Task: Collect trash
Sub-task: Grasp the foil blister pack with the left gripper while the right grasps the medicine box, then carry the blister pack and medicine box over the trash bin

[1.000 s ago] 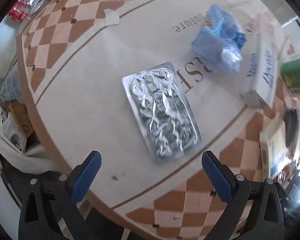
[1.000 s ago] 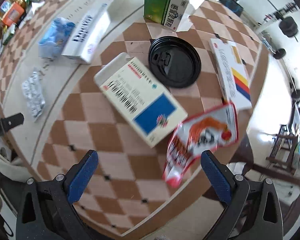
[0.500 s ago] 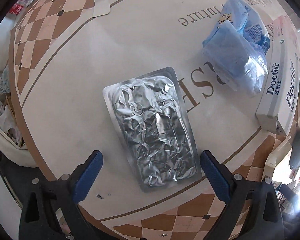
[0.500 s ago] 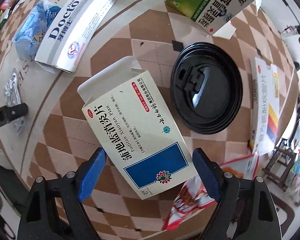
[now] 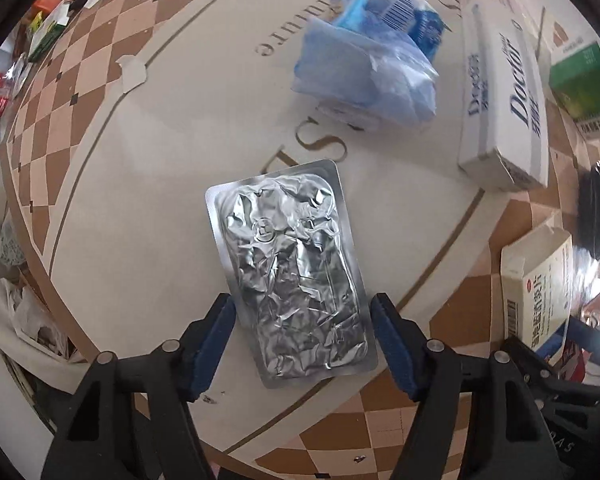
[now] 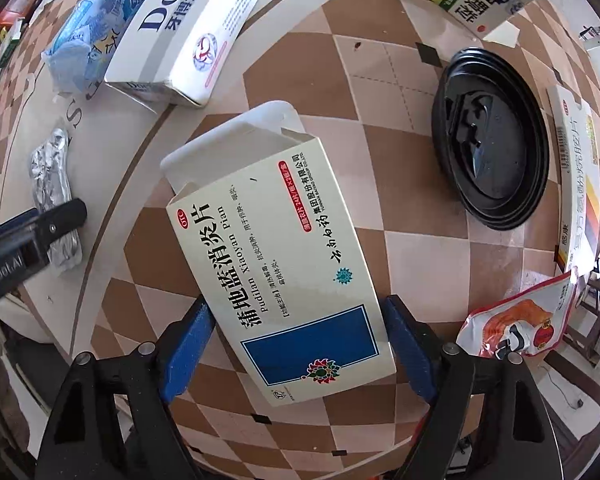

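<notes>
1. The left gripper [image 5: 300, 340] hangs over the table [image 5: 172, 168] with its jaws open, the blue pads [image 5: 214, 340] flanking the near end of a crumpled foil blister pack [image 5: 292, 272]; whether they touch it cannot be told.
2. Beyond the pack lie a blue plastic wrapper [image 5: 364, 76] and, to its right, a white "Doctor" toothpaste box [image 5: 504, 104].
3. The right gripper [image 6: 300, 354] is also open, its pads either side of the near end of a white medicine box [image 6: 284, 268] marked "Pudilan Xiaoyan Pian", whose far flap stands open.
4. Right of that box sits a black plastic lid [image 6: 492, 136], then a red snack pouch [image 6: 516, 324] at the table's edge.
</notes>
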`<state>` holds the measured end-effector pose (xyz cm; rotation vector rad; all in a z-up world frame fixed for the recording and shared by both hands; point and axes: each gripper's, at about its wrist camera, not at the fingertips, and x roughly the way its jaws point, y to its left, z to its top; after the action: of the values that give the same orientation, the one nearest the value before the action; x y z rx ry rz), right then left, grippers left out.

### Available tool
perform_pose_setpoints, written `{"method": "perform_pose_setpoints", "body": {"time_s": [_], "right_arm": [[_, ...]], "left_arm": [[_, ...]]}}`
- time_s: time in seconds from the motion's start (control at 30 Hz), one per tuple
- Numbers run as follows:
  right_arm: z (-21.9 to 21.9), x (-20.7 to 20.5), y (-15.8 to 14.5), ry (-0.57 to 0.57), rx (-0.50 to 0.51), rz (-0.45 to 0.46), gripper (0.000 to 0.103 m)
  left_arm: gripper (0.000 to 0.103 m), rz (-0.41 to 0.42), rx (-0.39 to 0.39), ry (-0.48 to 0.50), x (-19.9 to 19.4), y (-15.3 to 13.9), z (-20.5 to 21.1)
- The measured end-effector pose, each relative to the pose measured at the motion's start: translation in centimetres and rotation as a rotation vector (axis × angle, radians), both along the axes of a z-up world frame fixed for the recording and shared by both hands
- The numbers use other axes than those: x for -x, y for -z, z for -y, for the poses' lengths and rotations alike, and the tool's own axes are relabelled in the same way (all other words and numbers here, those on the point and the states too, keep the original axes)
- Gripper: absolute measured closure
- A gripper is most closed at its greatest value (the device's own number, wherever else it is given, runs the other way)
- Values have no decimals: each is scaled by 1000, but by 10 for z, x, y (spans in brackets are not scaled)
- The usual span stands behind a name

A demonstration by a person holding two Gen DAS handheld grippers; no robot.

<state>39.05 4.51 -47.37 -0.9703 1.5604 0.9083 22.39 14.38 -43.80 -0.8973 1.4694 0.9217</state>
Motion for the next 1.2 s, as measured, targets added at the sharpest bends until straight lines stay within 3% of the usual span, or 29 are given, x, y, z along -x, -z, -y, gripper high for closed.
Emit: {"method": "perform_pose_setpoints", "body": {"time_s": [0.1,0.2,0.33,0.6,0.73,0.93,1.2], "right_arm": [[17,-12,1,71,3,-23,18],[31,-16,4,109,16,-52,17],[30,-13,7,72,29,-18,16],[23,10,6,15,18,66,14],[33,34,-8,-6,-27,76,23],[34,48,-14,25,-63,65,23],[65,36,-49,92,-138,30,23]], "left_arm": [[36,-13,9,80,-7,2,24],[36,-6,-6,72,-6,2,36],[35,20,20,18,3,2,31],[37,25,13,36,13,5,24],[37,12,-7,58,3,4,37],[37,20,-37,85,-1,-11,54],[37,96,-79,95,8,-44,61]]}}
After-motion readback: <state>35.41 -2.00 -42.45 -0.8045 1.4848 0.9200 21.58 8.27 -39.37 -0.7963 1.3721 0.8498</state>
